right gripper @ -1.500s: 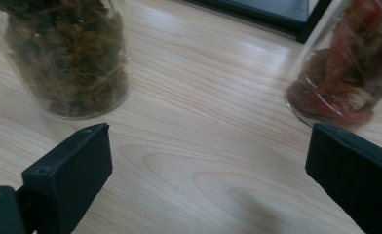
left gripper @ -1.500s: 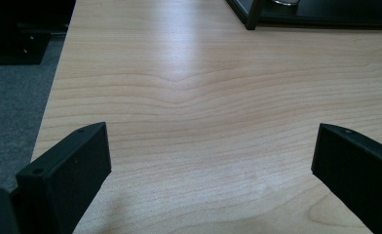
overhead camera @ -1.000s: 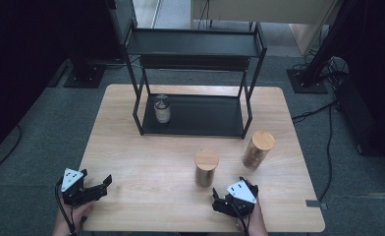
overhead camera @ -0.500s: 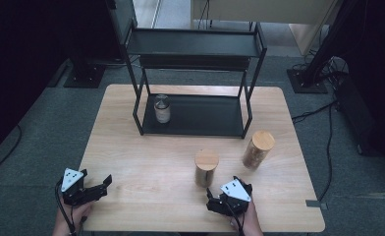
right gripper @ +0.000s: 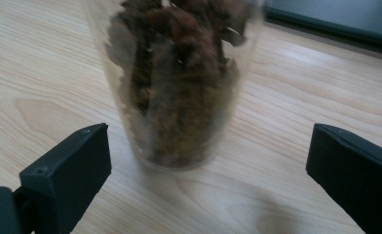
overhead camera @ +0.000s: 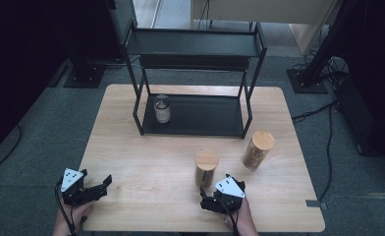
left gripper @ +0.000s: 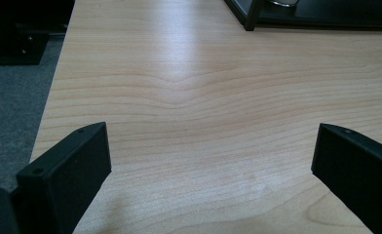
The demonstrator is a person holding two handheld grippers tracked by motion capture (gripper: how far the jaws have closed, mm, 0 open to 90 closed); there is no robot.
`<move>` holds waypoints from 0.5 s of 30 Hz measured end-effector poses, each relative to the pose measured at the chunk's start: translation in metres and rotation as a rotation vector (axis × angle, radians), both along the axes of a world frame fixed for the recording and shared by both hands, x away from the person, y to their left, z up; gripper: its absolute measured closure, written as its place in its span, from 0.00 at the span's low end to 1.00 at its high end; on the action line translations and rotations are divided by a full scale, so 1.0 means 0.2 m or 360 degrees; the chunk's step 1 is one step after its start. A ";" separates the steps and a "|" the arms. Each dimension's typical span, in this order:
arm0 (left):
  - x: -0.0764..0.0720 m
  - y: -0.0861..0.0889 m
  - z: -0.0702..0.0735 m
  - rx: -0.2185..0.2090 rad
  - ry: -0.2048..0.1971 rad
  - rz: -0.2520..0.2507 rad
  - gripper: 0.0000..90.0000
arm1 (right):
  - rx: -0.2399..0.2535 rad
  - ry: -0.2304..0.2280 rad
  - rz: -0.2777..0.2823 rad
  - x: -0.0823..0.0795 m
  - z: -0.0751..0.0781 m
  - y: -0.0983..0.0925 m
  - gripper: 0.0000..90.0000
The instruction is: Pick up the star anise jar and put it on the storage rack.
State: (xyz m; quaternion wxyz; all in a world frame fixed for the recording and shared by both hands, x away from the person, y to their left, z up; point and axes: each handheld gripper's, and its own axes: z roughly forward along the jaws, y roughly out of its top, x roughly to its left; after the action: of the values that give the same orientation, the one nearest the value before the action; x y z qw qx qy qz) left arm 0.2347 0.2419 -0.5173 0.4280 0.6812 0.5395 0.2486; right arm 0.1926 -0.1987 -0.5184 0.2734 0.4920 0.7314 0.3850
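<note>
Two spread jaws of the right tool (overhead camera: 206, 195) face the jar (right gripper: 177, 83) at 12 o'clock; smooth, breakable glass, grip mid-body.

Jar (right gripper: 177, 83) top cut off, blurred

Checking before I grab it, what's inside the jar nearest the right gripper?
The jar holds clumpy brown dried material, visible through the clear glass. Its wooden lid hides the top.

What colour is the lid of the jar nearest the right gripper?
Light wood-coloured lid; it shows best in the high view.
</note>
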 end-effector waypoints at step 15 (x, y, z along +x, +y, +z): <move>0.00 0.00 0.00 -0.0016 -0.0001 -0.0002 0.01 | 0.0078 -0.0004 0.0038 0.07 0.01 0.11 0.03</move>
State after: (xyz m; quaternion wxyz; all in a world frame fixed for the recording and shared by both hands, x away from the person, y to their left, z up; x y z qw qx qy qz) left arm 0.2346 0.2425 -0.5173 0.4317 0.6793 0.5401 0.2458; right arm 0.2068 -0.1764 -0.5160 0.2576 0.4895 0.7271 0.4067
